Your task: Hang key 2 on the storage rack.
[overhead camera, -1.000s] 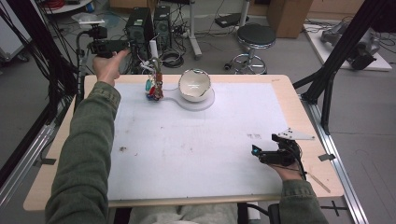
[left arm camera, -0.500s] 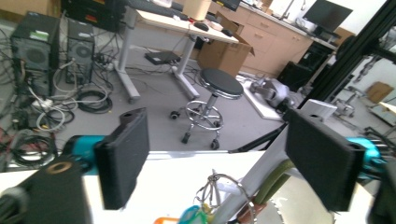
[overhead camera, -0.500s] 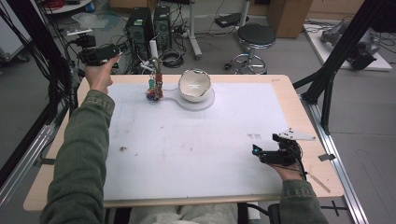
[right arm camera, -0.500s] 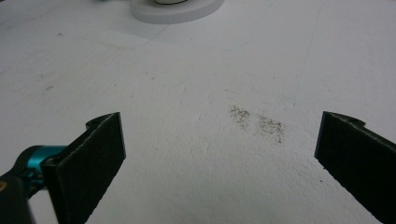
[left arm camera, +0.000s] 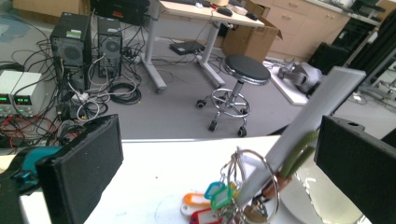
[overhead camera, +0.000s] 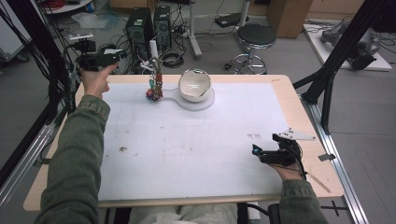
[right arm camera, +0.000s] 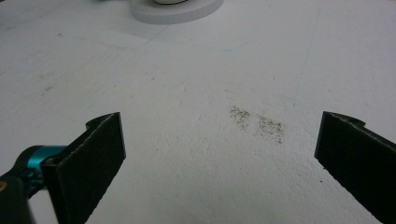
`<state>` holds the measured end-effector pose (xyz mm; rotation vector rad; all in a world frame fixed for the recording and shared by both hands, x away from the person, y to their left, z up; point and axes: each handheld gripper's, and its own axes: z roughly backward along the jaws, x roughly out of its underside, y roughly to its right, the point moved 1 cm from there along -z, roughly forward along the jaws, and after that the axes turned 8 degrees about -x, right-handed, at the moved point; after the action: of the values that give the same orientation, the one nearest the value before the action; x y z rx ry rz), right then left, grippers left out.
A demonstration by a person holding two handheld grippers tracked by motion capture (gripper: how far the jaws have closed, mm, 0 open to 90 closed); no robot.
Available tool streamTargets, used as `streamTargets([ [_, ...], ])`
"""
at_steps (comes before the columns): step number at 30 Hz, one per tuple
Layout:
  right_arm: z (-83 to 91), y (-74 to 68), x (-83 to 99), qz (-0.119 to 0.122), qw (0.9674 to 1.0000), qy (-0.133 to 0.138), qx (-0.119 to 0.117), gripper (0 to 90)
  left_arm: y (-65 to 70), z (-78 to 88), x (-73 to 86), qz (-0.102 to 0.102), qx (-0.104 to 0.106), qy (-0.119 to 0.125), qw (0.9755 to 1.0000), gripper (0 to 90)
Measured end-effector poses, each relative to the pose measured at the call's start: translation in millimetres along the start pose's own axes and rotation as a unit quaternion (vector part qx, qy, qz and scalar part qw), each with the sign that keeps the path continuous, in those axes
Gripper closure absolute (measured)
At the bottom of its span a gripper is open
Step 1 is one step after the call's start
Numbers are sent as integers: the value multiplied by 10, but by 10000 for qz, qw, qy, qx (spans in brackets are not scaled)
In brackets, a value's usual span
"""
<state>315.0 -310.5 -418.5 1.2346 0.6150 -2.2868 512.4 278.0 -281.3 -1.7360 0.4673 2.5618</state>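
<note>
Low on the right of the high view, the right tool [overhead camera: 261, 153] rests on the worktop [overhead camera: 187, 154] with its jaws wide apart and empty. Farther up, left of the middle, the bunch of keys [overhead camera: 154, 88] hangs by its ring on a white post [left arm camera: 303, 126], beside the bowl [overhead camera: 194, 85]. The keys are probably light, hard and jingly, and would swing. The ring looks best to pinch. At the upper left, the left tool [overhead camera: 119, 55] has just been opening and holds nothing.
</note>
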Motion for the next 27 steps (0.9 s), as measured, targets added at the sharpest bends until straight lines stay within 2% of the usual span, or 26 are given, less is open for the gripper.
streamTargets([
  [8,-12,-9,-5,-6,10000,-5,-23,9,-46,124,158,-114,-10,6,9999,16],
  [13,-15,-7,-5,-7,10000,-17,-30,9,-62,210,255,-88,161,85,9998,16],
  [17,-18,-4,-3,-24,10000,-31,-8,9,-69,251,345,-213,145,42,9997,16],
  [27,-12,-1,-4,-15,10000,-4,31,9,-93,314,530,-276,73,-34,9996,16],
])
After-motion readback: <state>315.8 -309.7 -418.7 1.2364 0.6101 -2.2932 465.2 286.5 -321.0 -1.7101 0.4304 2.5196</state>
